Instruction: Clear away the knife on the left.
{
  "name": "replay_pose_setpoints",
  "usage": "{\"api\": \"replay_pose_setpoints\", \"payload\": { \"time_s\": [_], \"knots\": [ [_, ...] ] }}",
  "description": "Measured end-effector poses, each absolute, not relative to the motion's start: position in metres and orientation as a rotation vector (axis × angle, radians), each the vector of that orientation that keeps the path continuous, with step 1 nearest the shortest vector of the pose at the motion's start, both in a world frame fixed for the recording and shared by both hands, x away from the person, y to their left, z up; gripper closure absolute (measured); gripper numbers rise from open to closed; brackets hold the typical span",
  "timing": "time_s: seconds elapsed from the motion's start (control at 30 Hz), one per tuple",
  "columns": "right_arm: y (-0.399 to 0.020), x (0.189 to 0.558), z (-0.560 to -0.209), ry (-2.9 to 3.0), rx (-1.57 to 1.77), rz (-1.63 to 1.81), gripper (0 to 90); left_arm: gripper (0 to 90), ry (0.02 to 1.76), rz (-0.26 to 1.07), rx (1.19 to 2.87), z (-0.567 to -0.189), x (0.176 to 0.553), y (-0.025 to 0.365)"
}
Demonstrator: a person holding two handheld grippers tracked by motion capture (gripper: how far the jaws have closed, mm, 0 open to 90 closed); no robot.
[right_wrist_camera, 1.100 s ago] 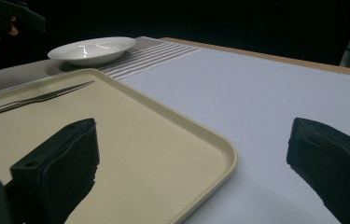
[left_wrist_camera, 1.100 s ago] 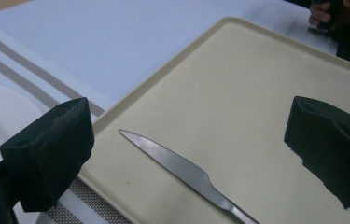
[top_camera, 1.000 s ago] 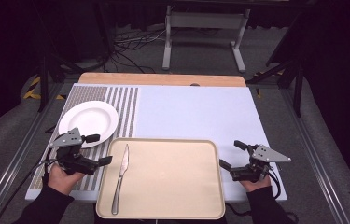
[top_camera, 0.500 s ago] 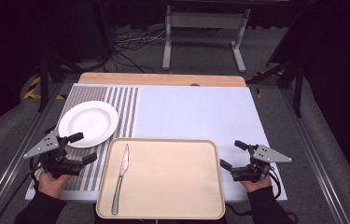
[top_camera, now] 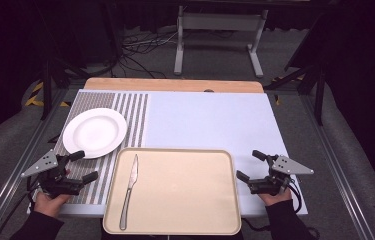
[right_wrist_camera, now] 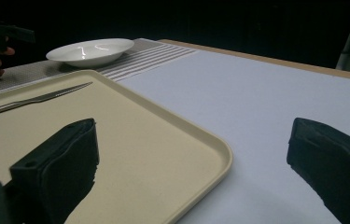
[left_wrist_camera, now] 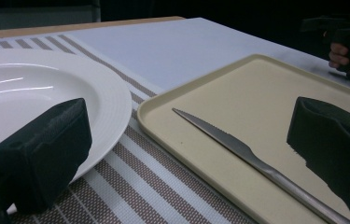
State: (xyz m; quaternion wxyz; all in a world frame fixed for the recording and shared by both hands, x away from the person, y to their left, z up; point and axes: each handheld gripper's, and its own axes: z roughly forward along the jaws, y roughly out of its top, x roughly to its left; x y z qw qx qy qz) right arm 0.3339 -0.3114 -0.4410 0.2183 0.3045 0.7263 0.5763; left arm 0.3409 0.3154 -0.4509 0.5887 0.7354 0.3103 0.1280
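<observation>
Holding my left gripper [top_camera: 85,166] wide open and empty; the slim steel table knife [top_camera: 129,189] lies just to its right on the beige plastic tray [top_camera: 185,210], long axis running away from me, so left's way nearer.

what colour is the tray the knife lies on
Pale beige tray, plain, with the knife on it; clearest in the high view.
</observation>
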Motion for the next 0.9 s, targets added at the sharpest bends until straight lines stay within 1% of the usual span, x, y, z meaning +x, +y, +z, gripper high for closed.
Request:
{"api": "replay_pose_setpoints", "payload": {
  "time_s": [0.27,0.47,0.9],
  "knots": [
    [-0.3115,0.3359,-0.4433,2.028,0.854,1.581,2.8,0.9,0.736,0.270,1.700,-0.4562,0.3438,0.3179],
    [-0.3113,0.3374,-0.4449,2.032,0.875,1.571,2.7,1.0,0.747,0.273,1.729,-0.4578,0.3458,0.3162],
    [-0.3122,0.3365,-0.4442,2.012,0.877,1.581,2.7,1.1,0.739,0.273,1.719,-0.4563,0.3442,0.3158]
  ]
}}
